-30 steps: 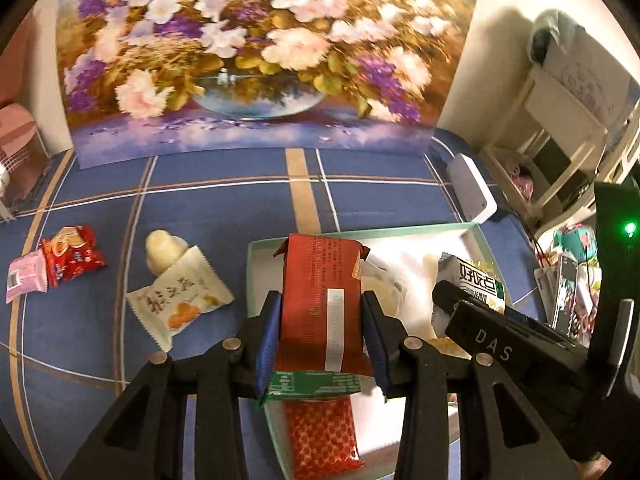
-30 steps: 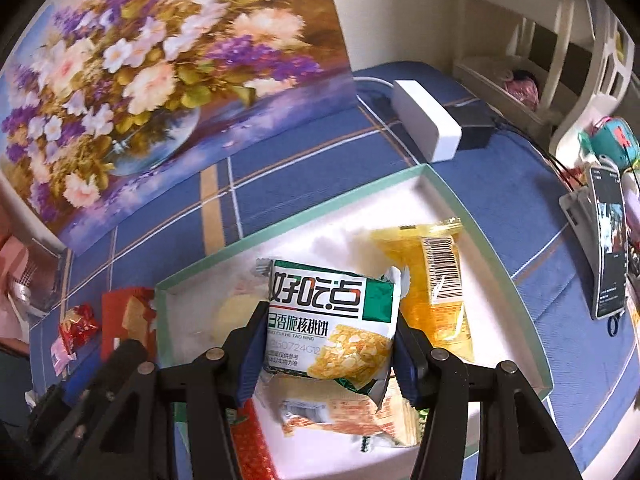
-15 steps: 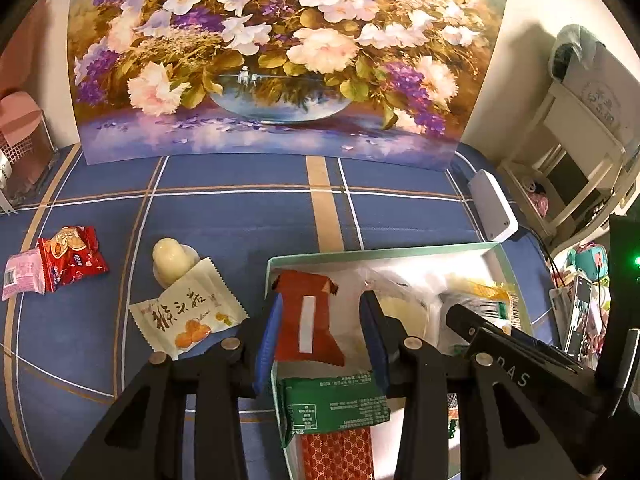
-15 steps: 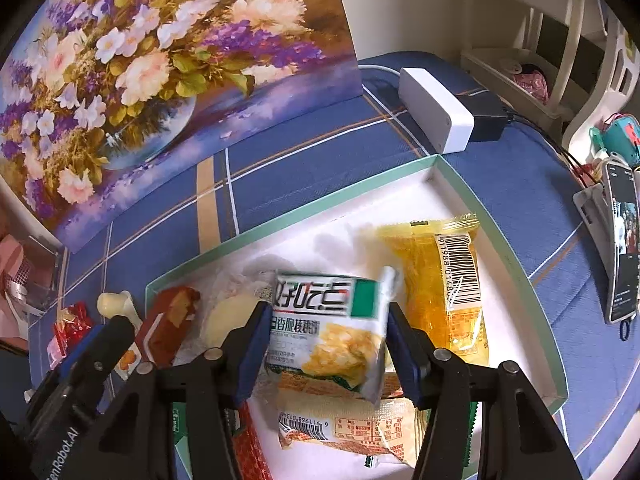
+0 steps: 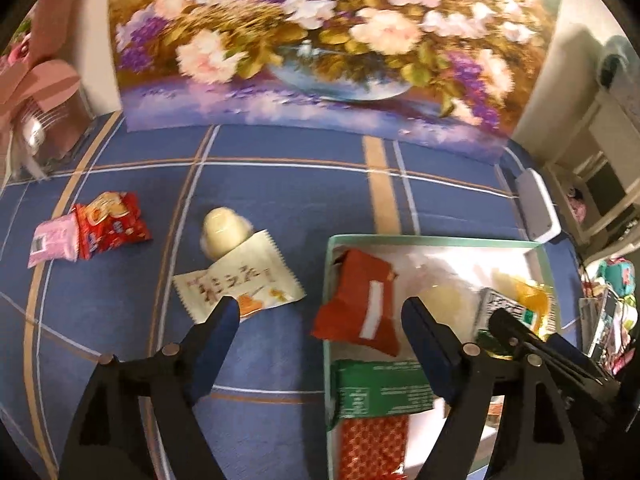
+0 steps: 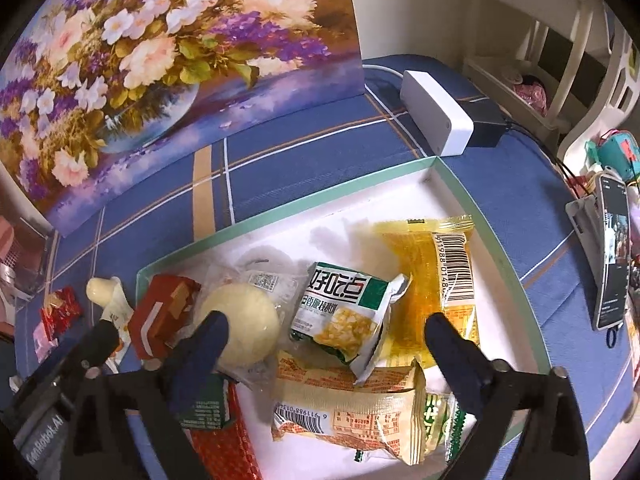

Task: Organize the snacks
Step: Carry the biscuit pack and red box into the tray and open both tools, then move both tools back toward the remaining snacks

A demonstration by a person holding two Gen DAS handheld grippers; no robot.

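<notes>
My left gripper [image 5: 320, 312] is opening, its pads clear of the red packet [image 5: 360, 304], which lies tilted over the left rim of the green-edged white tray [image 5: 440, 240]. My right gripper [image 6: 324, 328] is opening too. The green-and-white cookie packet [image 6: 344, 312] lies loose in the tray [image 6: 304, 204] between its spread fingers. Around it in the tray are a yellow packet [image 6: 436, 280], a beige packet [image 6: 348, 408], a wrapped round bun [image 6: 240, 328] and a green packet [image 5: 380, 392]. On the cloth left of the tray lie a white packet [image 5: 240, 284], a pale bun [image 5: 222, 232], a small red packet [image 5: 112, 220] and a pink one [image 5: 52, 240].
A flower painting [image 5: 320, 40] stands along the back of the blue checked cloth. A white box [image 6: 436, 120] with a black plug sits behind the tray's right corner. A phone on a stand [image 6: 612, 252] is at the right edge, with white furniture beyond it.
Both grippers went from shut to open. The red packet dropped onto the tray's left rim and the green-and-white packet settled in the tray. The left view shifted leftward.
</notes>
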